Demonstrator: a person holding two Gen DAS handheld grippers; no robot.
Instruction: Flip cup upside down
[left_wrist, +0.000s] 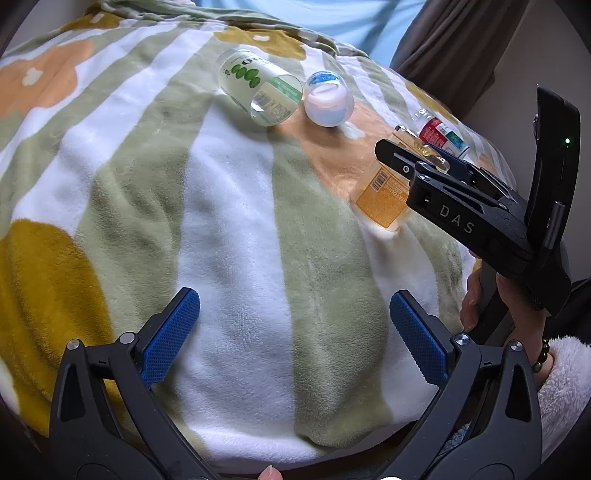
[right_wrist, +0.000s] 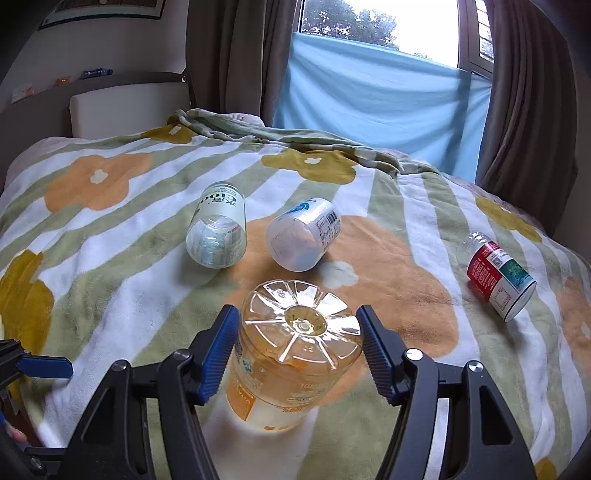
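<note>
A: Orange cup (right_wrist: 295, 354): a clear, orange-tinted plastic cup standing base-up on the striped flower blanket (right_wrist: 110, 236), its ribbed bottom facing the right wrist camera and its mouth down on the fabric.

B: And the right gripper (right_wrist: 297, 350)?

A: Its blue-padded fingers (right_wrist: 218, 354) sit on either side of the cup near the base. A small gap shows at the right pad; whether the left pad touches cannot be told. The fingers are spread about as wide as the cup.

B: The left wrist view?

A: There the same orange cup (left_wrist: 384, 195) appears at right, with the right gripper (left_wrist: 424, 162) reaching over its top. The left gripper (left_wrist: 295, 332) hovers above bare blanket (left_wrist: 240, 221), fingers (left_wrist: 170, 336) spread wide, holding nothing.

B: Other items?

A: Three more cups lie on their sides: a green-labelled cup (right_wrist: 218, 229) and a white-and-blue cup (right_wrist: 303, 236) just beside each other beyond the orange one, and a red-labelled cup (right_wrist: 498, 277) well apart to the right. A light blue cloth (right_wrist: 369, 110) hangs between brown curtains (right_wrist: 236, 55) beneath a window (right_wrist: 369, 22).
</note>
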